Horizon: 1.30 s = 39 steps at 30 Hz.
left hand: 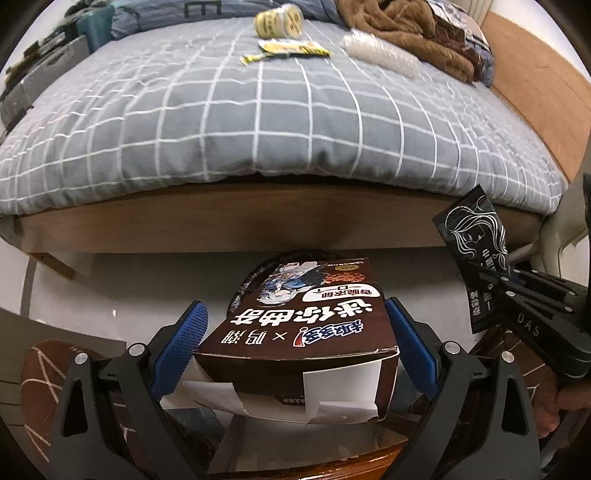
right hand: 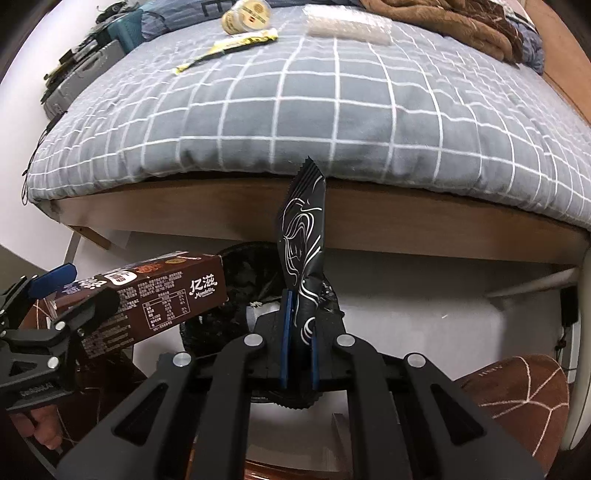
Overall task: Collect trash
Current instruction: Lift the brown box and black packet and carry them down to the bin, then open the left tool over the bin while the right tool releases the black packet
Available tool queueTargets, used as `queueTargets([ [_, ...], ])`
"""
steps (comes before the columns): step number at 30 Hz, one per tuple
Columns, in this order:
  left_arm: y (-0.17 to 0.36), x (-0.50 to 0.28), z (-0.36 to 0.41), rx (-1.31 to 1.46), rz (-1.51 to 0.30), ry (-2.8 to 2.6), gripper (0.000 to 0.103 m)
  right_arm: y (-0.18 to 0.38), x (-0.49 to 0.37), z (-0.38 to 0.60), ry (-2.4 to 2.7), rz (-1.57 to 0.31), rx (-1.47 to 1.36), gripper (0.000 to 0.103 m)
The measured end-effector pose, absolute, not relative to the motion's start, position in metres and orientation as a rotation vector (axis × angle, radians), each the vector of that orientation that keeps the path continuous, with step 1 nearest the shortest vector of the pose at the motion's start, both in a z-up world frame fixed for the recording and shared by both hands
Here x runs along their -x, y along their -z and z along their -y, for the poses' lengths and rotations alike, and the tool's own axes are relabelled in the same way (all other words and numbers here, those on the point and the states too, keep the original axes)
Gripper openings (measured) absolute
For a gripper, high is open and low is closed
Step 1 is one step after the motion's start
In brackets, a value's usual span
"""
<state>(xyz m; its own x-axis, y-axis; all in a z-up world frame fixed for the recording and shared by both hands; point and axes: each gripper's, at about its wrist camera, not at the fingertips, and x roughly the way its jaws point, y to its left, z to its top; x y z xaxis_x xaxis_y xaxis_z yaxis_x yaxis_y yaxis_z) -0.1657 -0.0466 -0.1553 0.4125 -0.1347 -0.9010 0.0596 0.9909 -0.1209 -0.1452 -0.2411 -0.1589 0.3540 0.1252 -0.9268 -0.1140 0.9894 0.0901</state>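
Bin mostly hidden behind box.

Open floor gap below bed frame; black-lined bin beneath both loads, wooden frame edge close behind.

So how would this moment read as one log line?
left gripper: holds brown box | right gripper: holds black packet | both above bin

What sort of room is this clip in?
Most likely a bedroom: a bed with a grey checked cover fills the view, a brown blanket lies crumpled at its far end, and a black-lined bin stands on the floor beside it.
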Motion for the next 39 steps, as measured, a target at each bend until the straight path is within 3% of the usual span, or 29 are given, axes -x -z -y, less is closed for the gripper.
queueTargets([
  [18,0.185,0.147,0.081,0.054,-1.196,0.205,0.095,0.176,0.137,0.257,-0.124,-1.235,-0.034,0.008],
  [39,0.175,0.15,0.028,0.106,-1.16,0.153,0.097,0.179,0.132,0.21,-0.211,-1.251,-0.008,0.008],
])
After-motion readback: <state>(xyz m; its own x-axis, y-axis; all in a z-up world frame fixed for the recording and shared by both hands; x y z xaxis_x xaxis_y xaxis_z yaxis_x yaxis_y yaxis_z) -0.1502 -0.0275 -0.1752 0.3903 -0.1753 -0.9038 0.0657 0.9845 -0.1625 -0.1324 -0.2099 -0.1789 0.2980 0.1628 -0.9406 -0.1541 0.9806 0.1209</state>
